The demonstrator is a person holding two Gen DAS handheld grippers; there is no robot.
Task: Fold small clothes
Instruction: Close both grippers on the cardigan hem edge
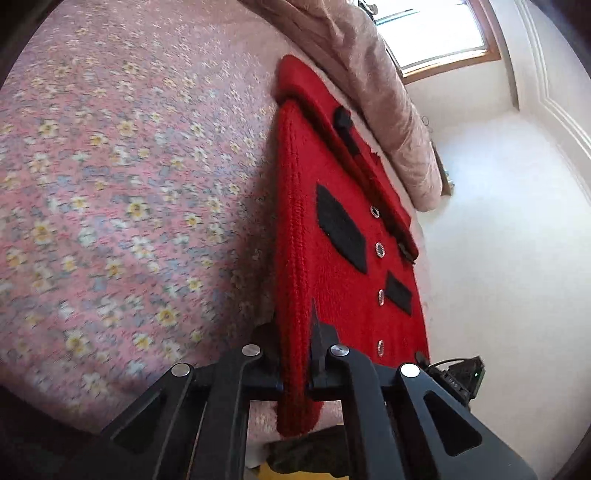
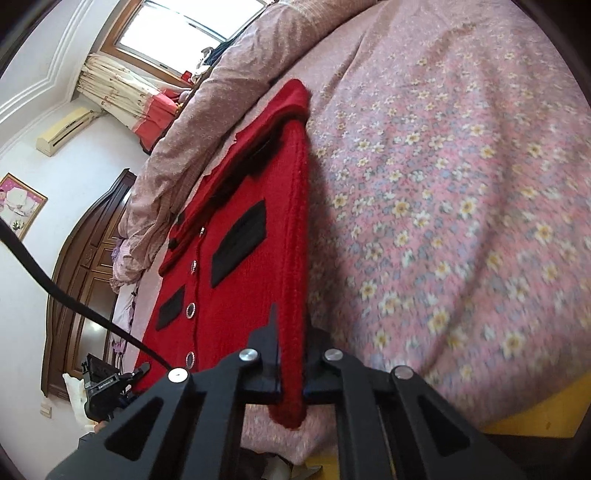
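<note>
Left wrist view: the left gripper [image 1: 295,363] is closed onto the ribbed hem edge of the red cardigan [image 1: 343,236]. Both jaws press against the knit band, with only the fabric thickness between them. A short end of the band hangs below the jaws. The cardigan extends forward from the jaws, lifted and held taut on edge above the floral bedsheet [image 1: 122,177]. Its front face shows black patches [image 1: 340,227] and a row of shiny buttons [image 1: 380,250]. The collar end lies farthest from the jaws, close to the rolled pink quilt [image 1: 376,96]. Beyond the quilt, a window [image 1: 439,33] and a white wall [image 1: 498,229] are visible. At the cardigan's far lower corner, part of the other black tool appears.

Right wrist view: the right gripper [image 2: 293,365] is likewise clamped on the ribbed edge of the cardigan [image 2: 236,280], jaws tight against the band, with a short tail hanging beneath. The garment runs forward from the jaws, face turned left, above the bedsheet [image 2: 461,206]. The quilt [image 2: 229,85] lies behind its collar end. A black cable [image 2: 59,291] crosses the left side of the view. Further left stand a dark wooden headboard [image 2: 85,266], a framed picture [image 2: 20,203], an air conditioner [image 2: 66,129], and a curtain [image 2: 122,96] beside the window [image 2: 184,26].
</note>
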